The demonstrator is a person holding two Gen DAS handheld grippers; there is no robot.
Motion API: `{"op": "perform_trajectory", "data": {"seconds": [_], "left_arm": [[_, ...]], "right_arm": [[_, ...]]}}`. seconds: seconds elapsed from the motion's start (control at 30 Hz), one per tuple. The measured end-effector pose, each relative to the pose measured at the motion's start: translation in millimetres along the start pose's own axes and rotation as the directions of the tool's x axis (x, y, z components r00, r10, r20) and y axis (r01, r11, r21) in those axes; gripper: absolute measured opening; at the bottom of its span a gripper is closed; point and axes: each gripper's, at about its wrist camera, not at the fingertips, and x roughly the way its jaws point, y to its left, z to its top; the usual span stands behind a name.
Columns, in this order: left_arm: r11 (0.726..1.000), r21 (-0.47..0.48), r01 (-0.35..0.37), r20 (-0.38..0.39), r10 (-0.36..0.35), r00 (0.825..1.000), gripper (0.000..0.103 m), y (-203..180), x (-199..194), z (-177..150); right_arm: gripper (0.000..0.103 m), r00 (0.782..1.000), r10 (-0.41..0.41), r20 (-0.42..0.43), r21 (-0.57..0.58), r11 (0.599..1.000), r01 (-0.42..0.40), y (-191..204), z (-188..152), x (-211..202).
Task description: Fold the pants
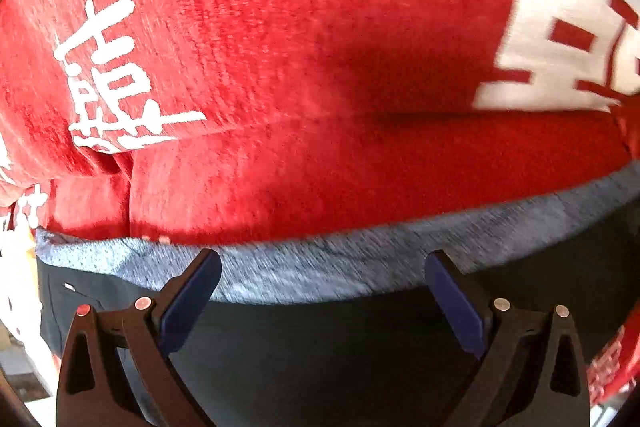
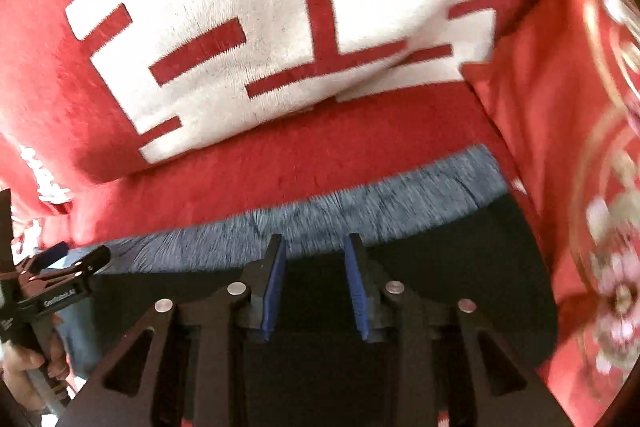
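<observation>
The pants [image 1: 320, 347] are black, nearly without pattern, and their waistband [image 1: 340, 267] is a heathered grey-blue, flecked light and dark. Beneath them lies a red blanket [image 1: 280, 27] with a plush, slightly mottled nap, printed with white characters: a thin brush-like one at the left of the left wrist view, and a broad blocky white figure [image 2: 260, 19] cut by red bars in the right wrist view. At the right edge there, the red cloth carries a pale ring and pink-white flower motif [image 2: 616, 267]. Both grippers have black frames, dark blue finger pads [image 2: 276, 287] and silver rivets.
</observation>
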Motion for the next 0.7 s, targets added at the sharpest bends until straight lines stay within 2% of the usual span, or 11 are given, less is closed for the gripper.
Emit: {"op": "perform_trajectory", "data": {"seconds": [0.27,0.47,0.7], "left_arm": [[0.999,0.042,0.03,-0.054,-0.028,0.998,0.102,-38.4,-17.7,-39.6],[0.998,0.055,0.009,-0.114,-0.002,0.993,0.102,-50.6,-2.1,-63.6],[0.999,0.038,-0.003,-0.112,0.007,0.994,0.102,-48.4,1.5,-67.8]], "right_arm": [[0.039,1.0,0.019,-0.005,0.08,0.997,-0.018,-12.4,-56.3,-37.4],[0.041,0.998,0.005,-0.067,0.075,0.997,0.0,-21.3,-76.2,-17.2],[0.041,0.997,0.011,-0.078,0.085,0.996,-0.005,-33.4,-87.7,-22.5]]}}
